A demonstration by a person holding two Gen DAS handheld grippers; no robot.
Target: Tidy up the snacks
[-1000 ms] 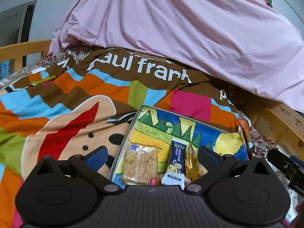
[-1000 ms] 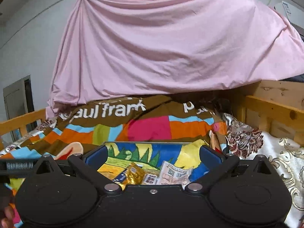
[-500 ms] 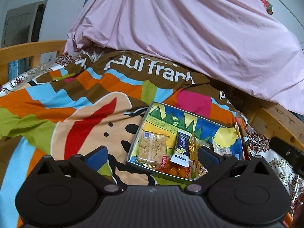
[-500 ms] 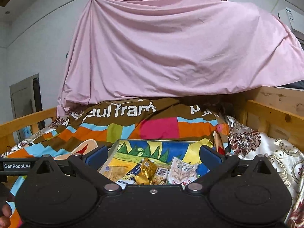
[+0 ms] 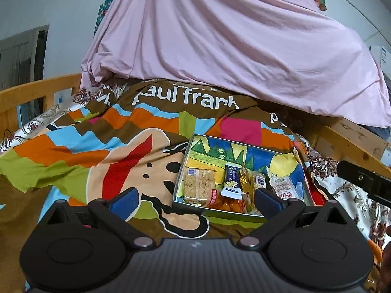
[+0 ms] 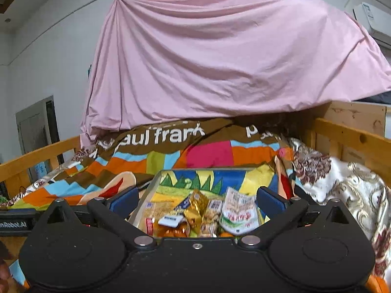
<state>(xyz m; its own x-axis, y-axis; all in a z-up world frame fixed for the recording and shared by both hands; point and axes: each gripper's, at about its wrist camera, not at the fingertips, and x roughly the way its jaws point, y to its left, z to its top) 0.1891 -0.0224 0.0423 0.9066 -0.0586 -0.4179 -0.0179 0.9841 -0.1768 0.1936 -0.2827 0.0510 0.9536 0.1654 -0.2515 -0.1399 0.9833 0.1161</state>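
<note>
Both the left tongs (image 5: 194, 201) and the right tongs (image 6: 196, 200) stand wide apart and hold nothing, hovering above the bed. The snack tray (image 5: 193, 146) lies on the colourful blanket (image 5: 73, 151), right of its cartoon face. In the tray's near half sit a cereal bar (image 5: 198, 186), a dark blue packet (image 5: 232, 179), a gold wrapper (image 5: 246, 183) and a white pouch (image 5: 281, 185).

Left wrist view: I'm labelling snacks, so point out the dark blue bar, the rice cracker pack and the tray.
dark blue bar (image 5: 232, 176), left wrist view, wrapper middle.
rice cracker pack (image 5: 197, 187), left wrist view, centre.
tray (image 5: 207, 209), left wrist view, near wall.
</note>
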